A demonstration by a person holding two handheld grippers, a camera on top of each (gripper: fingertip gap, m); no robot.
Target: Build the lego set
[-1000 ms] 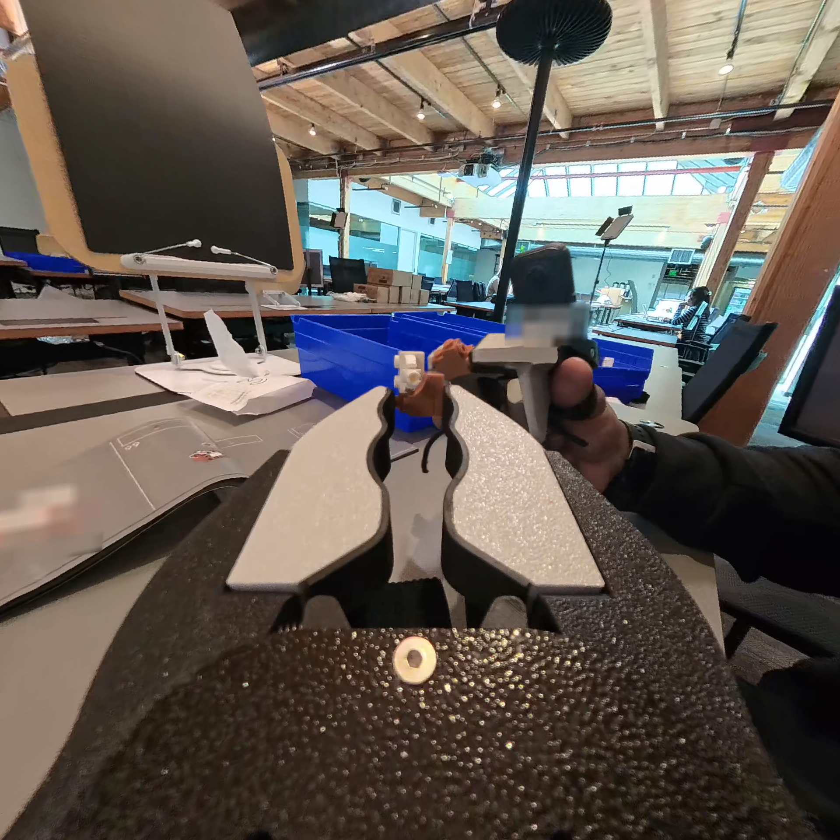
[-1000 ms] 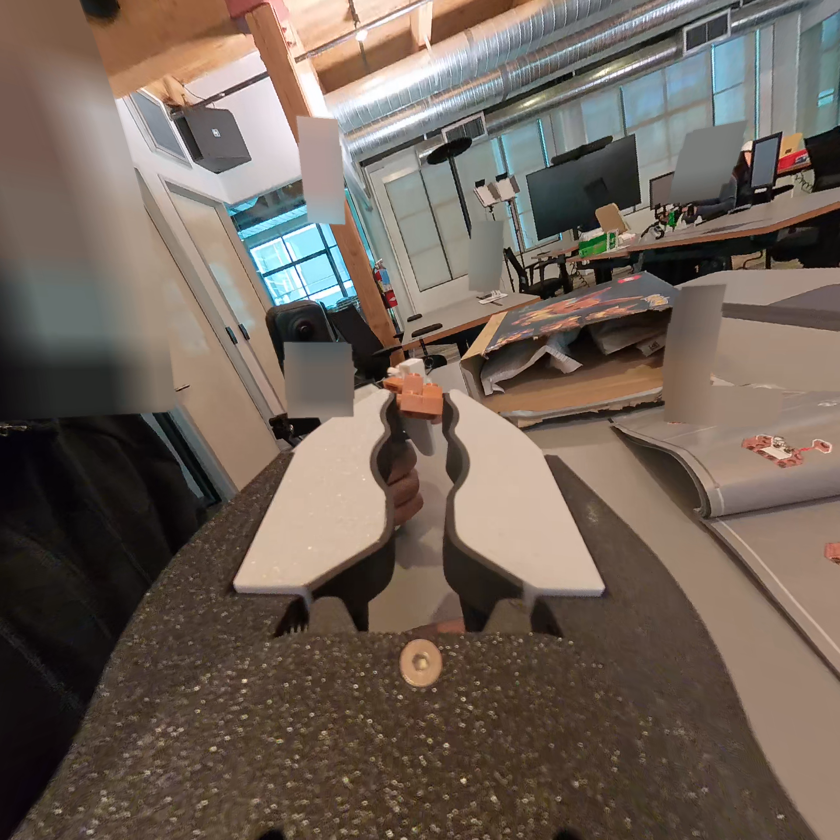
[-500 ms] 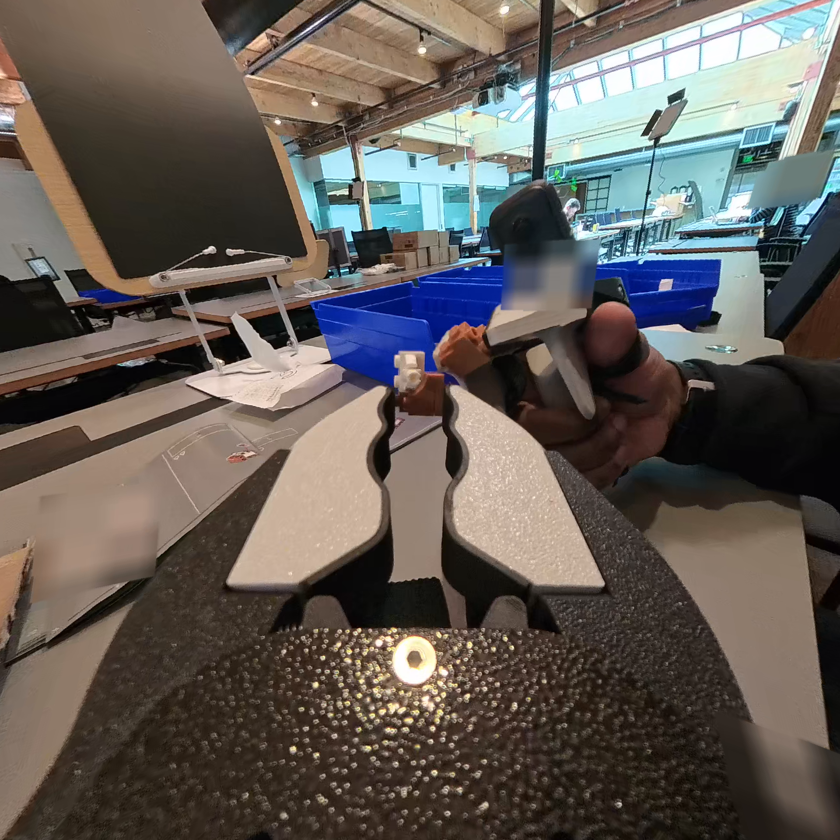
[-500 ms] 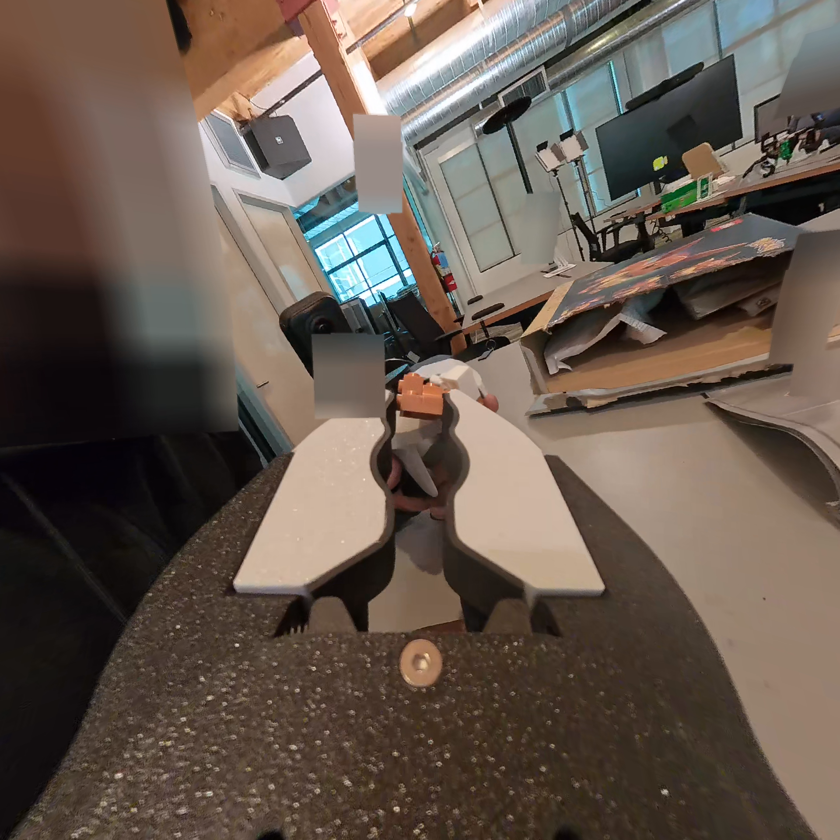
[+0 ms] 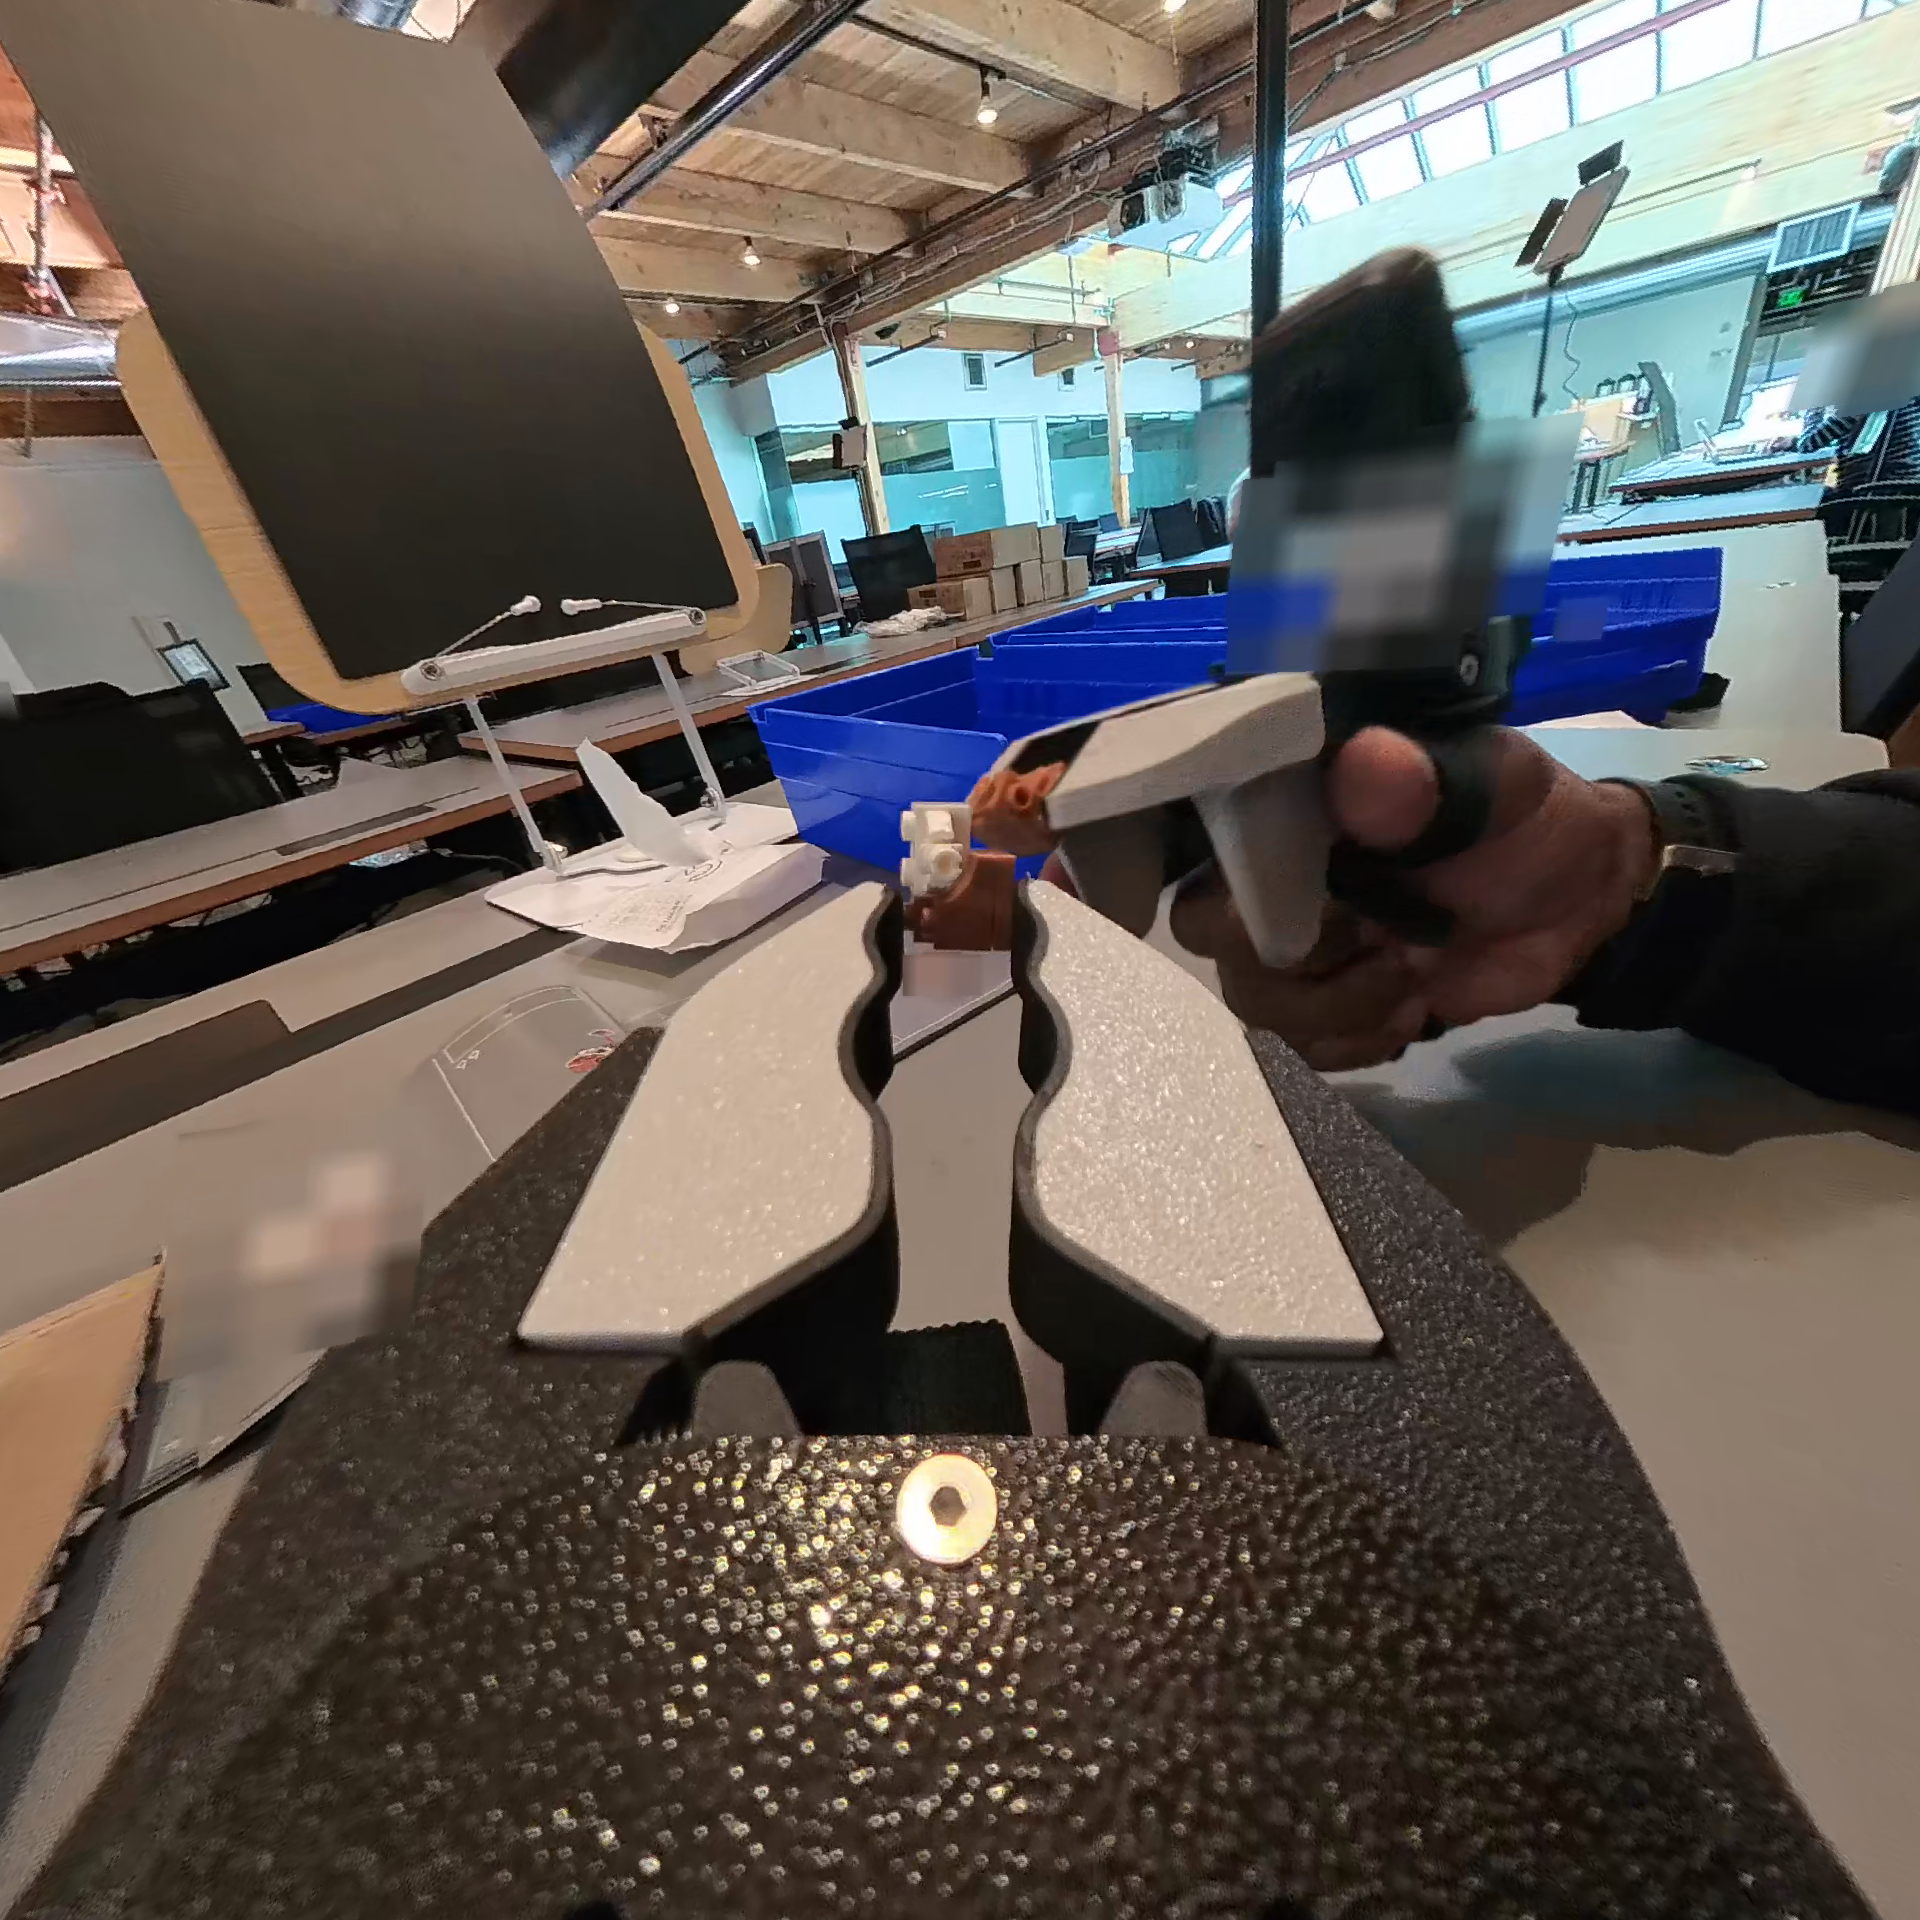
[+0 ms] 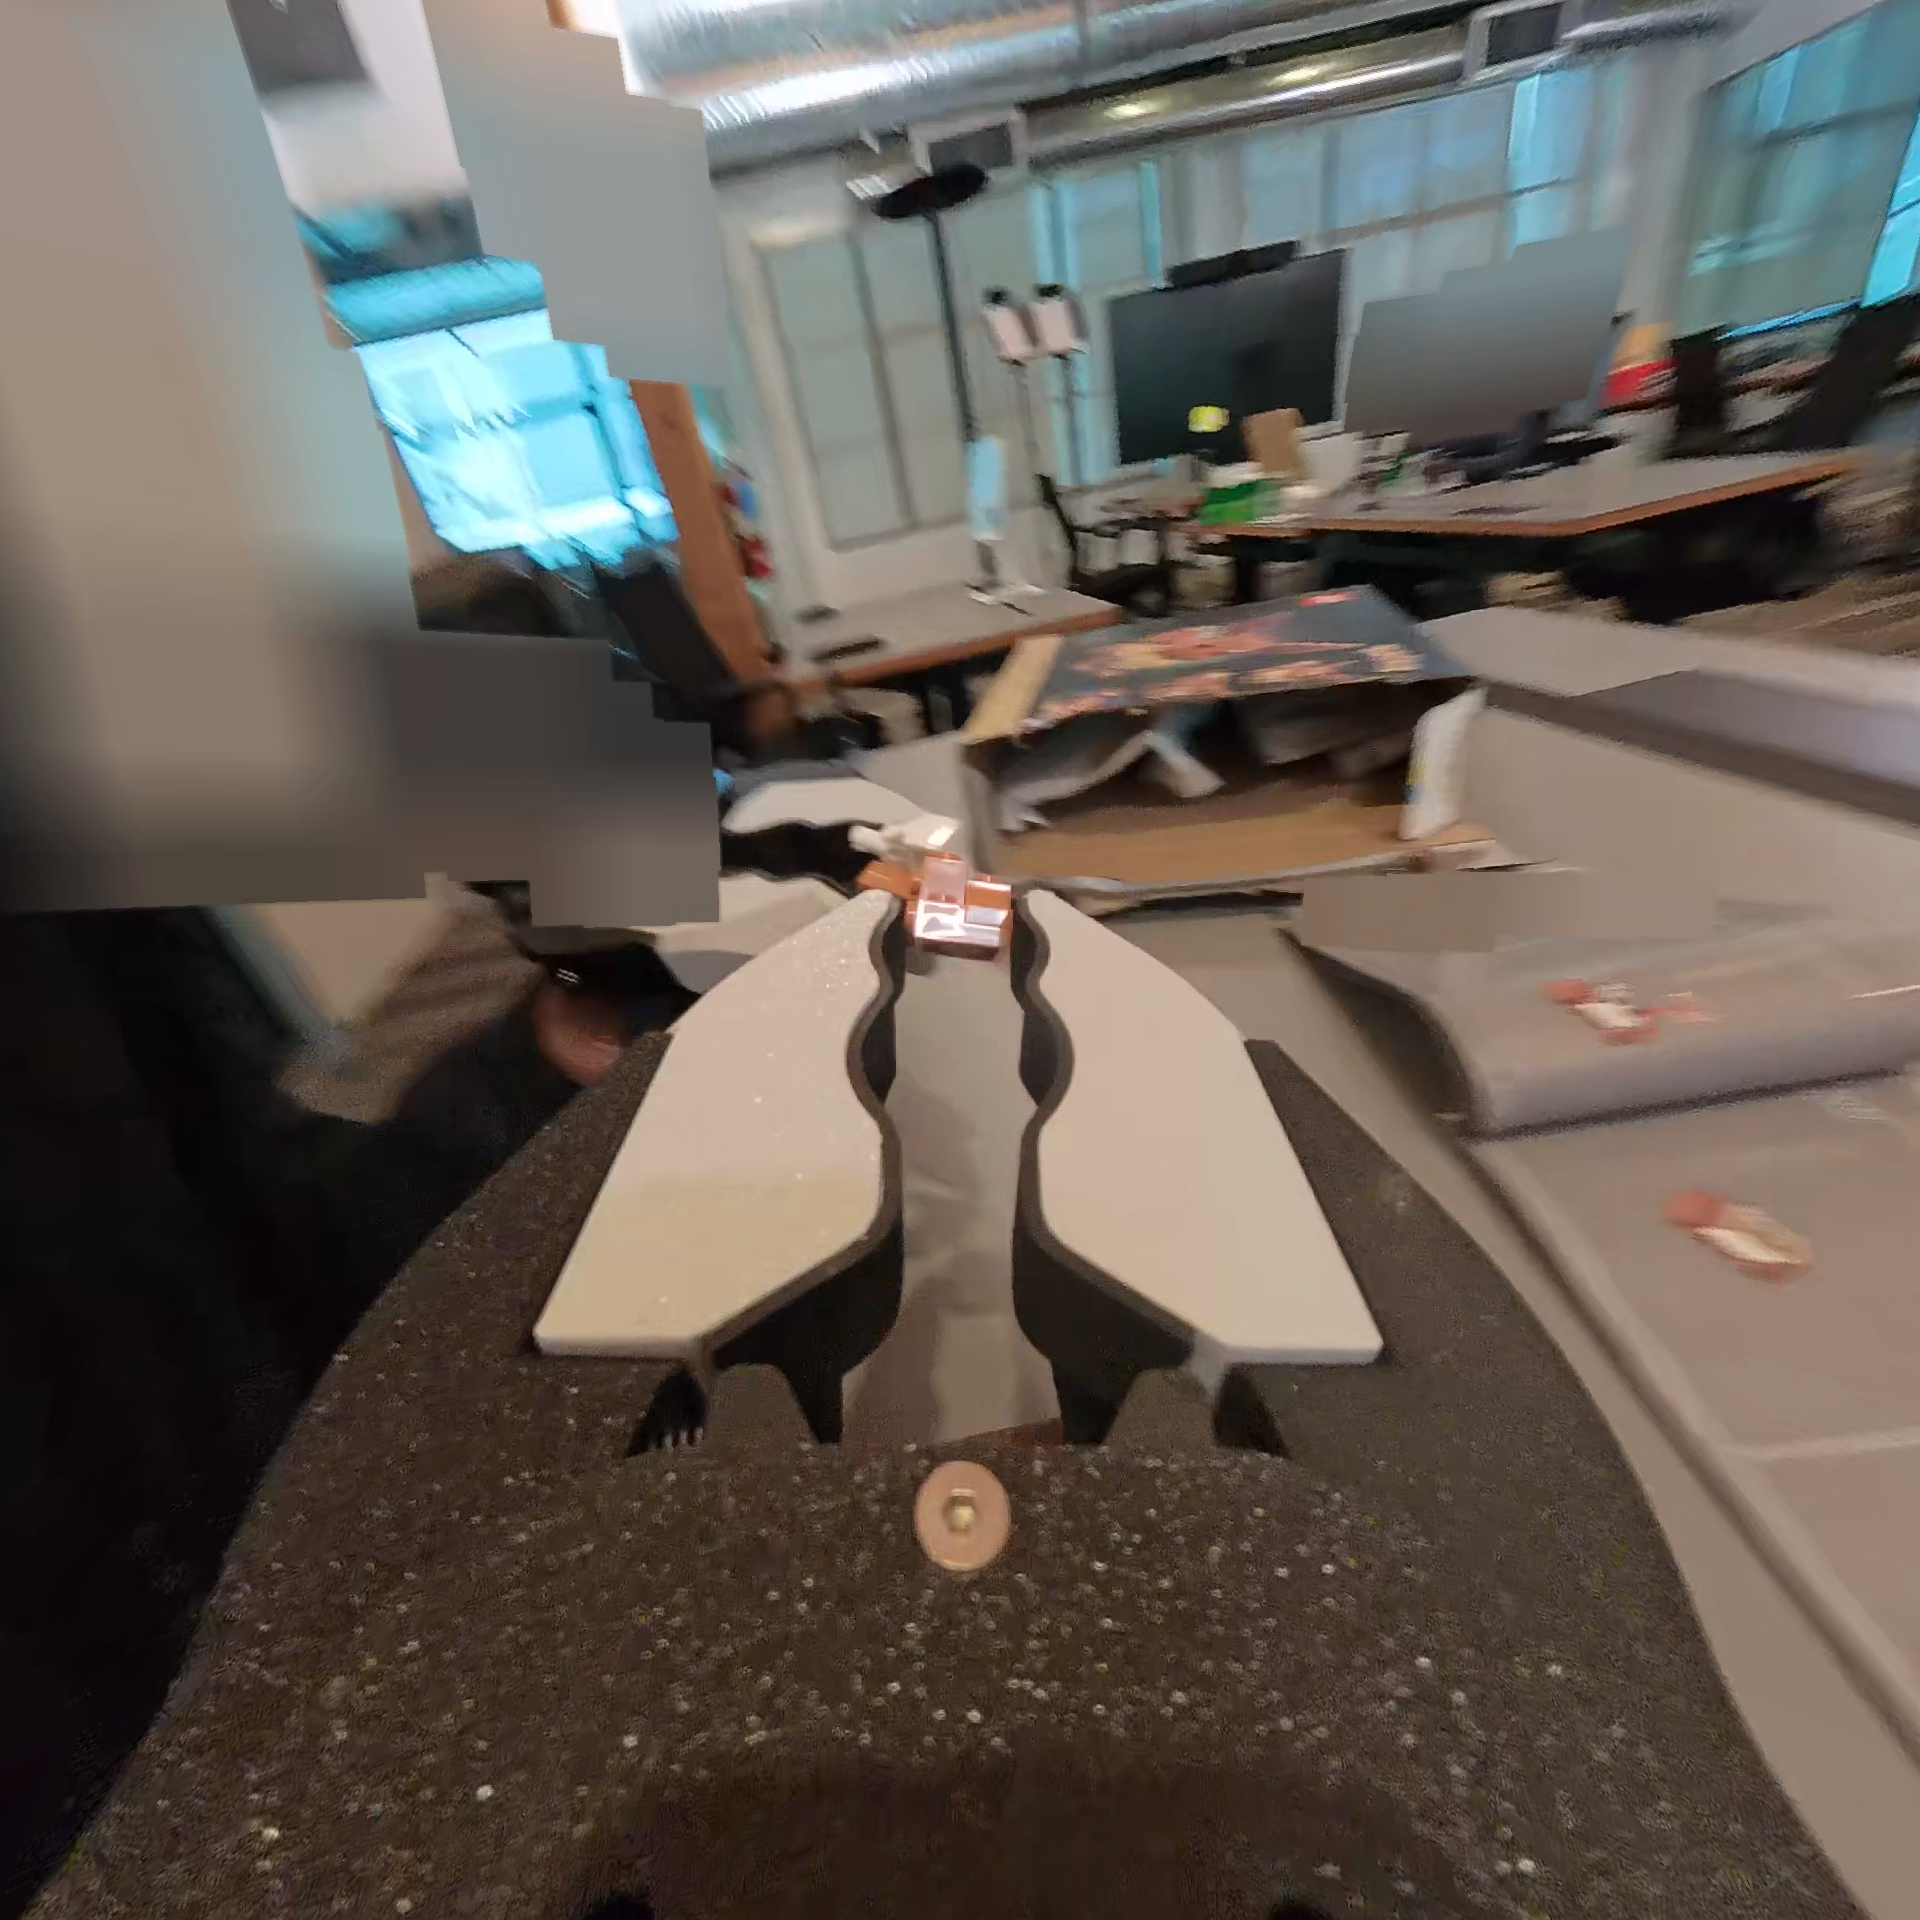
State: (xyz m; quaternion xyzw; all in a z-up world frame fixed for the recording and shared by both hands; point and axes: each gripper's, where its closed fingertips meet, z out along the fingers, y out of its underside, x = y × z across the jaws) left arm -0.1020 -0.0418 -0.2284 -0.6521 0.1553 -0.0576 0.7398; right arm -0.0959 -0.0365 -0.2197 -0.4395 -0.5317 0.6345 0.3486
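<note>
Two hand-held tools are raised above a grey surface (image 5: 1714,1403), each closed to a narrow gap on a small brick sub-assembly. The left tool (image 5: 956,914) pinches a dark brown brick piece (image 5: 971,914) between its fingertips, both pads pressing on its sides; a small white studded piece (image 5: 932,844) is fixed to the top of it and stands proud of the tips, studs facing the left of the view. The right tool (image 6: 954,920) grips a lighter orange-brown brick cluster (image 6: 956,914) in the same way, and it appears in the left wrist view as the grey-fingered tool (image 5: 1023,800) held in a hand (image 5: 1455,894), its tips beside the white piece. The two pieces are just beside each other; whether they touch cannot be told. As a judgement, the moment in hand is the bringing-together of two held parts, which would call for fine alignment of studs to sockets and a firm, straight press without twisting either grip. The brown-and-white assembly has its long axis roughly upright, rising out of the left tool's tips; the orange-brown cluster lies across the right tool's gap. Blue bins (image 5: 883,748), a board on a stand (image 5: 416,312), an open cardboard box (image 6: 1195,790) and an instruction booklet (image 6: 1610,1039) lie around them.
</note>
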